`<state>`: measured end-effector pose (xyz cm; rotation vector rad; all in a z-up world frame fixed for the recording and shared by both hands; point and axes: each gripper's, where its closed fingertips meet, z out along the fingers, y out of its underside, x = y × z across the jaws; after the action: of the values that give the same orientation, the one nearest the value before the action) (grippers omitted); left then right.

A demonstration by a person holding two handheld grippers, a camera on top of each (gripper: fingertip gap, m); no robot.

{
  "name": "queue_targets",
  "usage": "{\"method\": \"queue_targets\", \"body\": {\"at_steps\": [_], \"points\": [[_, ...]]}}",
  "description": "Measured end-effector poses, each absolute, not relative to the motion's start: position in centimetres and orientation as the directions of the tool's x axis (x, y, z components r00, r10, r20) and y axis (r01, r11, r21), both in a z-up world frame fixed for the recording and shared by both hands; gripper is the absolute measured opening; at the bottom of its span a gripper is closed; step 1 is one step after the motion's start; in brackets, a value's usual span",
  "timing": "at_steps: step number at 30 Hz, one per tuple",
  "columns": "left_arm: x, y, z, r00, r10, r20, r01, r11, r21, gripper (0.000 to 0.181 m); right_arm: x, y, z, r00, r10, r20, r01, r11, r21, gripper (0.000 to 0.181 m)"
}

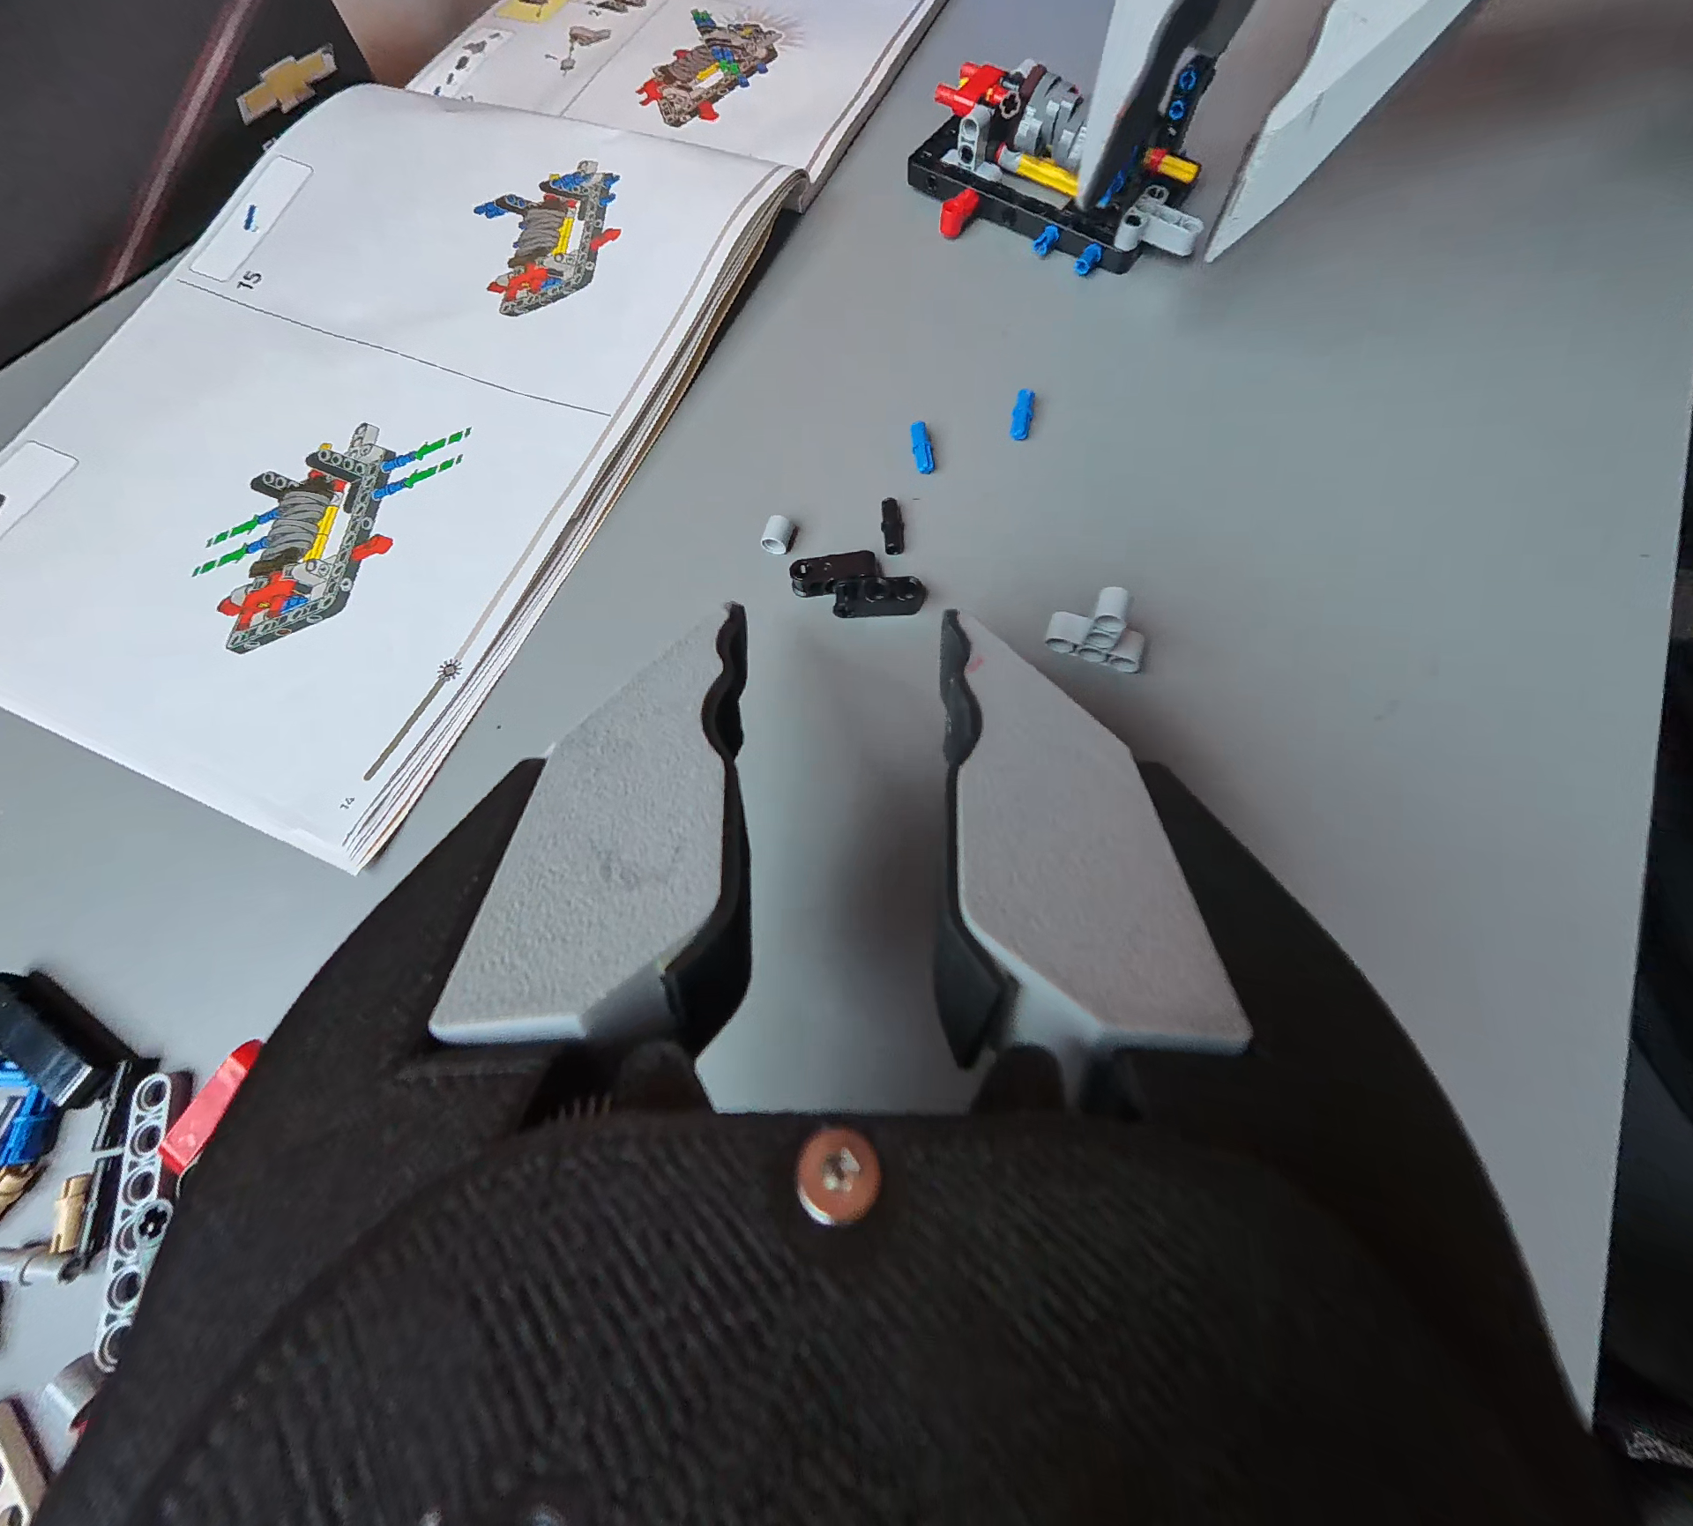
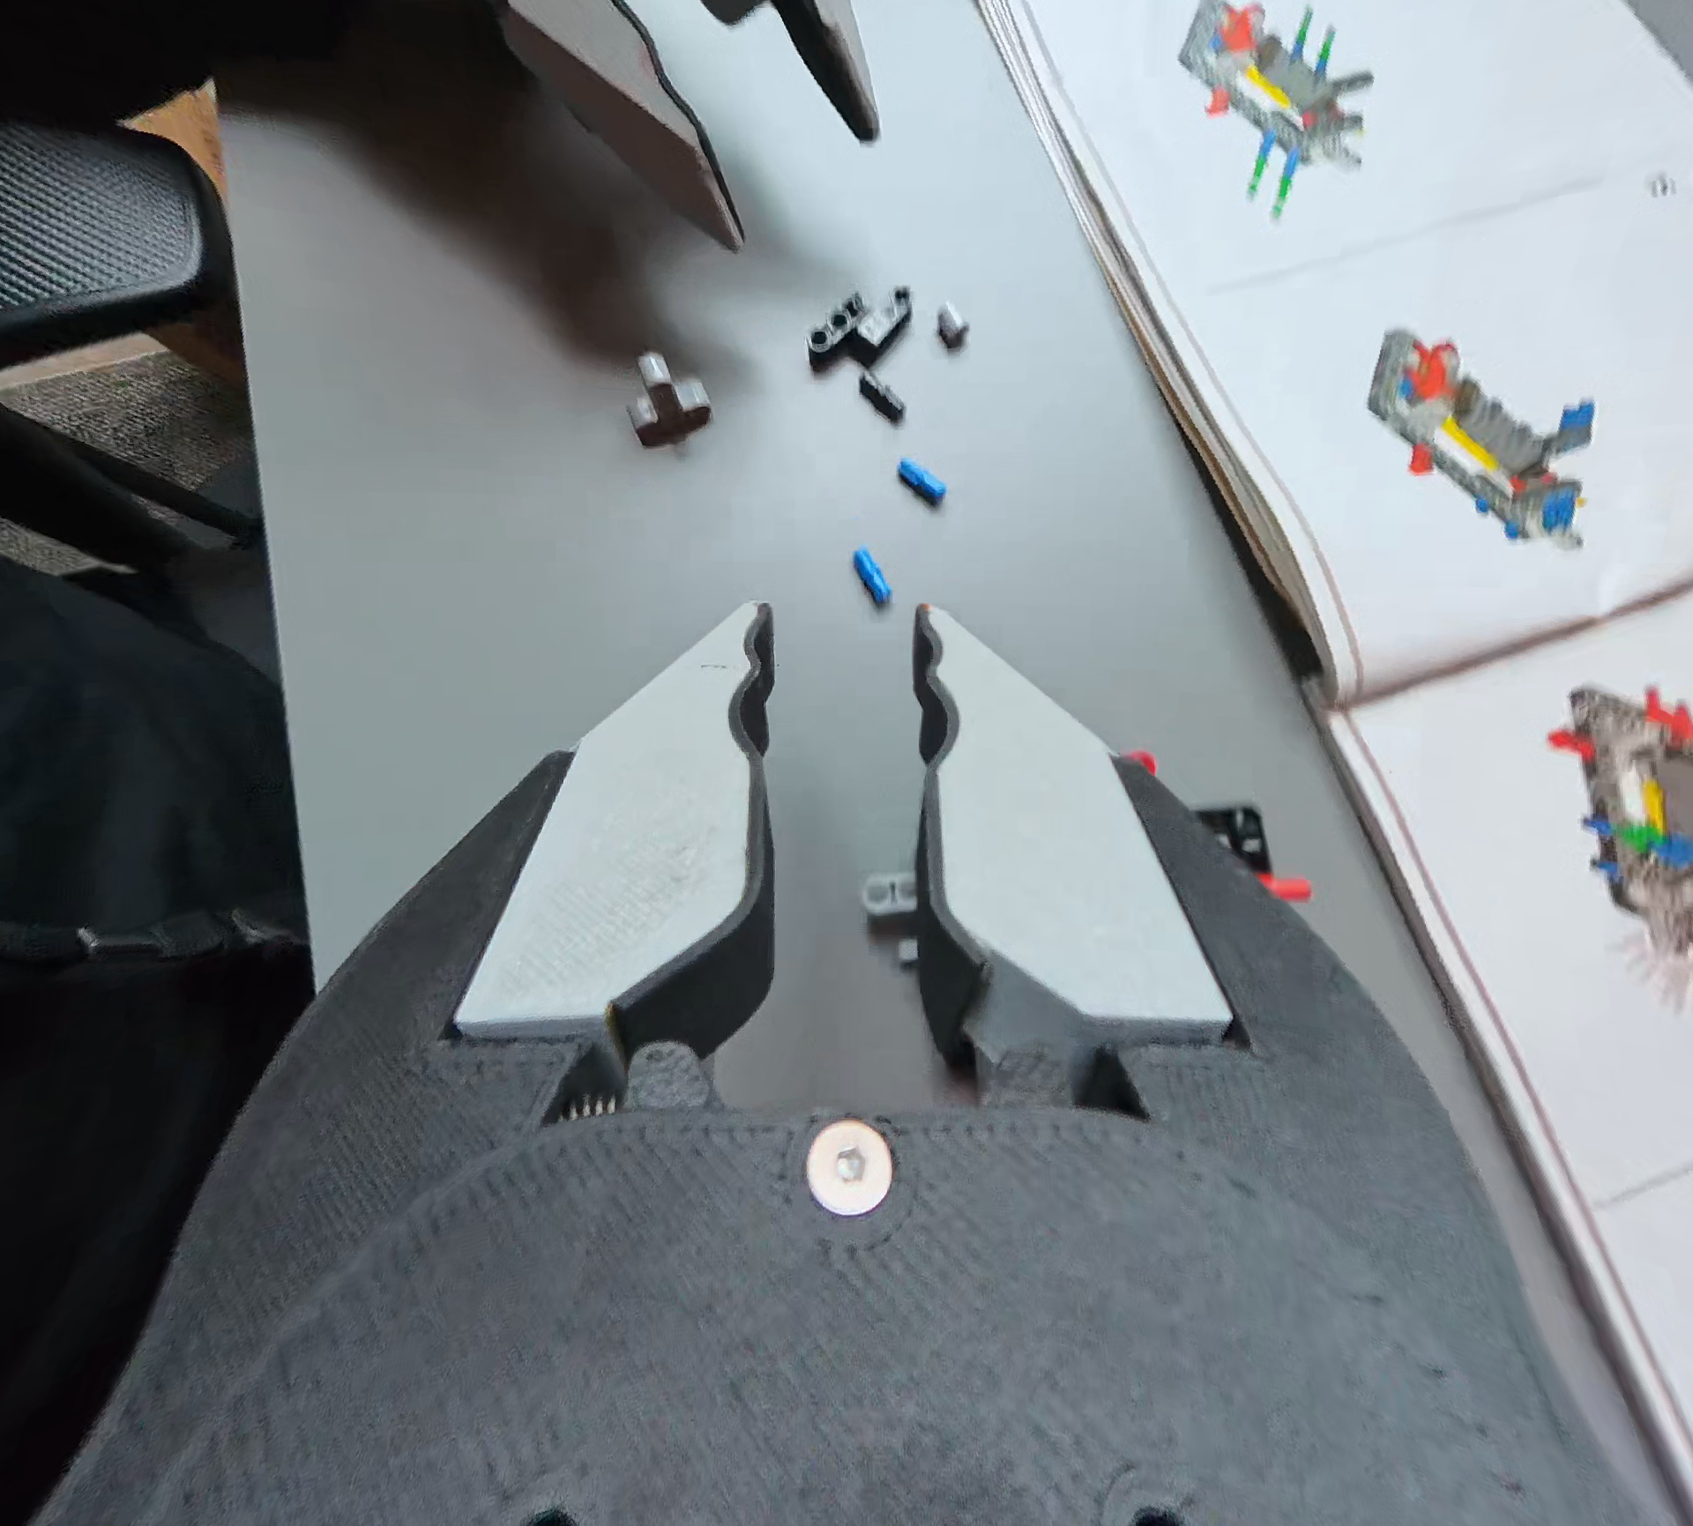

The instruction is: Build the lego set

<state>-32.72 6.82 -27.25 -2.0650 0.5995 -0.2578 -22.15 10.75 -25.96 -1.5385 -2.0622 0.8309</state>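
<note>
The partly built lego assembly [image 1: 1026, 154], a black frame with grey gears and red, yellow and blue parts, stands on the grey table. My right gripper [image 1: 1154, 227] is open over it, one finger in front of it and one beside it. In the right wrist view my right gripper [image 2: 841, 621] shows open and empty, with bits of the assembly [image 2: 884, 896] under its right finger. My left gripper [image 1: 843, 630] is open and empty, just short of two black liftarms [image 1: 857, 580]. Nearby lie two blue pins [image 1: 922, 447], a black pin [image 1: 891, 525], a grey bush [image 1: 777, 534] and a grey T connector [image 1: 1099, 630].
An open instruction booklet [image 1: 412, 383] lies on the left, and also shows in the right wrist view [image 2: 1374, 291]. Loose parts [image 1: 110, 1161] sit at the near left. A black box [image 1: 183, 62] stands behind the booklet. The table edge [image 1: 1649, 658] runs along the right, with a chair [image 2: 92, 227] beyond. The gap from one gripper's tips to the other's is roughly 12 centimetres. The grey bush [image 1: 777, 534] lies some 5 centimetres from my left tips, 11 centimetres from my right tips. It is also in sight in the right wrist view [image 2: 958, 325].
</note>
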Motion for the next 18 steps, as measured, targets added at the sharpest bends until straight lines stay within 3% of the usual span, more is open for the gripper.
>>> {"method": "queue_targets", "body": {"at_steps": [4,10,14,18], "points": [[-32.7,6.8,-27.3,0.857,-0.512,-0.054,-0.317,-0.443,-0.839,0.036,-26.4,10.3,-26.4,-0.378,0.922,0.084,0.687,0.34,-0.642,0.016],[-32.3,6.5,-27.4,0.847,-0.529,-0.052,-0.327,-0.441,-0.836,0.035,-29.2,10.6,-30.3,-0.61,0.773,0.174,0.652,0.614,-0.446,0.011],[-32.2,6.4,-27.4,0.844,-0.534,-0.052,-0.33,-0.439,-0.836,0.035,-30.1,9.7,-30.4,-0.663,0.736,0.136,0.619,0.641,-0.454,0.018],[-32.0,6.4,-27.5,0.836,-0.547,-0.048,-0.335,-0.44,-0.833,0.03,-30.3,9.3,-30.5,-0.699,0.702,0.134,0.584,0.669,-0.46,0.001]]}}
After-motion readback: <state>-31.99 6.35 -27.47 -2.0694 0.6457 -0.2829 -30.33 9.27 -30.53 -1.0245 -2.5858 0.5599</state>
